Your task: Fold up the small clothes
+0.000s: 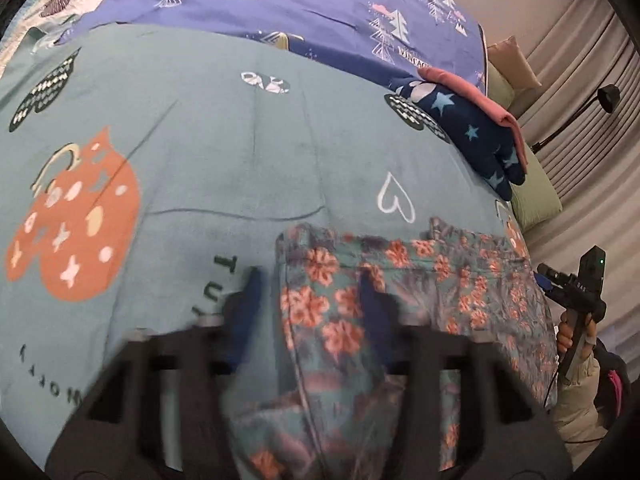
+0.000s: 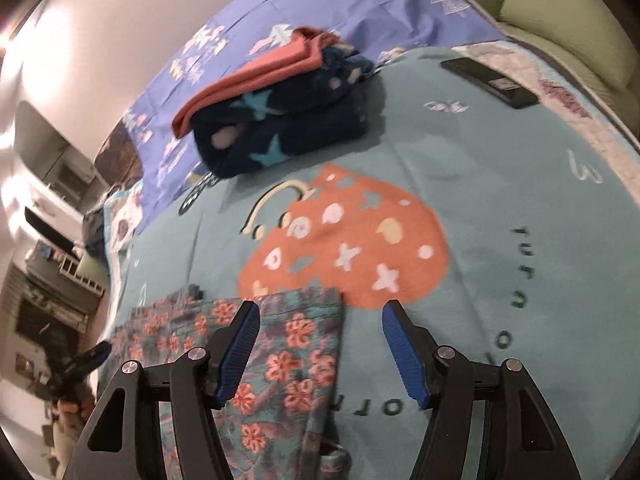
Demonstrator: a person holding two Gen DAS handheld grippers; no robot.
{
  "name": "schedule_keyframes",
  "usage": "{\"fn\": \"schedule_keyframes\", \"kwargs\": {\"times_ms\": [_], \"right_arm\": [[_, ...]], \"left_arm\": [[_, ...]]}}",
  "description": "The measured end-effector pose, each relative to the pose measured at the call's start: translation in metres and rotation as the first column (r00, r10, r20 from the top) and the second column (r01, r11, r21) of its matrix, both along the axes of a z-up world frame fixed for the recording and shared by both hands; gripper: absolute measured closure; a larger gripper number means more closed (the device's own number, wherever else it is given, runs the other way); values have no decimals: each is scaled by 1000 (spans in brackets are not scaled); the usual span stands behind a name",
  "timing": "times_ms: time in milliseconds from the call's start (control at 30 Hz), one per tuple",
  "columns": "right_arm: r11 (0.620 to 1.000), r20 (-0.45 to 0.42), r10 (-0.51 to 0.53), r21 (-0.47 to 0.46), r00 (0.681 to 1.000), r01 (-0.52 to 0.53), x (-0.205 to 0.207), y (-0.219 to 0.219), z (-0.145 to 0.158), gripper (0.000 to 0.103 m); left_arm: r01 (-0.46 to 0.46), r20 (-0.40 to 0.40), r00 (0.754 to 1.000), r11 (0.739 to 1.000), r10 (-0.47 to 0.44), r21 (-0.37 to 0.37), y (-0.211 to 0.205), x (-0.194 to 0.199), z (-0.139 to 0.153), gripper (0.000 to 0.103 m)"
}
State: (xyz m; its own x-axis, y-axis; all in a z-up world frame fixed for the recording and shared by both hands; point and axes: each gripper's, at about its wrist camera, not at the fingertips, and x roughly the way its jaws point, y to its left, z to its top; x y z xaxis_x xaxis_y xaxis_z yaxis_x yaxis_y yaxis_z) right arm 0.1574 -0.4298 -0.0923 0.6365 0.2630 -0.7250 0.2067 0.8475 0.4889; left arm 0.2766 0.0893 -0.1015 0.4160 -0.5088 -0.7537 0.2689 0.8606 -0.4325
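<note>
A small floral garment (image 1: 420,280), teal with orange flowers, lies flat on the teal bedspread (image 1: 208,128). My left gripper (image 1: 312,296) is open, its blue fingers straddling the garment's left edge; the view is blurred by motion. In the right wrist view the same garment (image 2: 288,344) lies at lower left. My right gripper (image 2: 320,324) is open, left finger over the garment, right finger over bare bedspread (image 2: 500,168). The right gripper also shows in the left wrist view (image 1: 576,288), held off the bed's right side.
A folded stack, a navy star-print fleece (image 2: 280,132) with a pink garment (image 2: 256,68) on top, sits farther back on the bed. A black phone (image 2: 488,82) lies at the far right. A purple sheet (image 1: 304,4) and green pillows (image 2: 568,28) lie beyond.
</note>
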Motion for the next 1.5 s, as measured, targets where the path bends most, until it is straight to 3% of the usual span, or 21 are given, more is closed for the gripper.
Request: {"fn": "schedule_keyframes", "kwargs": {"times_ms": [33, 67, 100, 133, 233, 333, 433, 500, 567, 633, 767, 900, 1000, 1100, 1233, 1267, 1300, 1333, 1433, 1467, 1500], "right_arm": [[1000, -10, 10, -4, 1000, -10, 3, 2, -2, 41], [1000, -21, 19, -13, 1000, -19, 6, 5, -4, 48], [999, -21, 25, -22, 999, -26, 8, 8, -5, 80], [999, -20, 41, -19, 999, -41, 10, 11, -5, 100], [999, 46, 42, 18, 998, -43, 7, 18, 8, 98], [1000, 138, 26, -2, 990, -26, 0, 18, 31, 98], [999, 90, 20, -49, 996, -15, 12, 19, 24, 98], [997, 26, 13, -79, 1000, -10, 21, 21, 7, 90], [995, -44, -21, -103, 999, 16, 22, 23, -5, 87], [990, -22, -43, -134, 999, 40, 9, 27, 1, 83], [951, 16, -19, -308, 1000, 23, -30, 46, 35, 73], [966, 42, 7, -259, 999, 4, -76, 51, 46, 62], [983, 38, -2, -182, 999, 9, -114, 53, 36, 62], [992, 0, -16, -123, 1000, 16, -140, 58, 17, 62], [999, -1, -35, 2, 999, 35, -166, 63, -3, 60], [999, 5, -31, 13, 999, 31, -171, 66, -6, 59], [1000, 6, -30, 8, 1000, 30, -174, 69, -5, 59], [1000, 7, -29, 2, 1000, 29, -178, 71, -5, 59], [996, 5, -8, 85, 1000, 8, -185, 72, -4, 59], [993, 8, -4, 119, 1000, 3, -189, 71, -5, 68], [992, 8, -18, 123, 1000, 17, -192, 70, -6, 95]], "left_arm": [[4, -22, 1000, 1000, -4, -29, -1, 3, -2, 97], [-2, -32, 999, 999, 0, -54, -1, 3, -2, 97], [-14, -12, 1000, 999, 13, -49, -1, 0, 2, 97], [-25, 25, 999, 999, 26, -33, -1, -3, 8, 97], [-54, 149, 987, 997, 62, -58, 4, -17, 39, 97], [-72, 186, 980, 997, 70, 3, 3, -13, 44, 97], [-41, 148, 989, 997, 32, 64, -8, -1, 23, 94], [-56, 78, 996, 993, 48, 106, -8, 2, 6, 92], [-82, 87, 993, 994, 76, 70, 1, -7, 11, 90], [-99, 126, 988, 993, 91, 65, 10, -21, 25, 82], [-104, 202, 975, 993, 91, 52, 29, -65, 49, 57], [-76, 214, 974, 997, 69, 27, 42, -122, 44, 44], [-74, 155, 985, 997, 70, 20, 45, -151, 23, 42], [-81, 90, 993, 997, 80, 11, 50, -169, 5, 42], [-69, 86, 994, 996, 74, -62, 56, -189, 0, 42], [-64, 77, 995, 994, 70, -85, 57, -192, -1, 48], [-51, 64, 996, 992, 58, -113, 57, -193, -1, 83], [-43, 43, 998, 990, 49, -131, 57, -195, -2, 95], [-84, 45, 995, 984, 92, -155, 64, -202, -1, 94], [-91, 46, 994, 985, 99, -145, 64, -204, -2, 95], [-87, 44, 995, 988, 93, -128, 65, -205, -4, 95]]}}
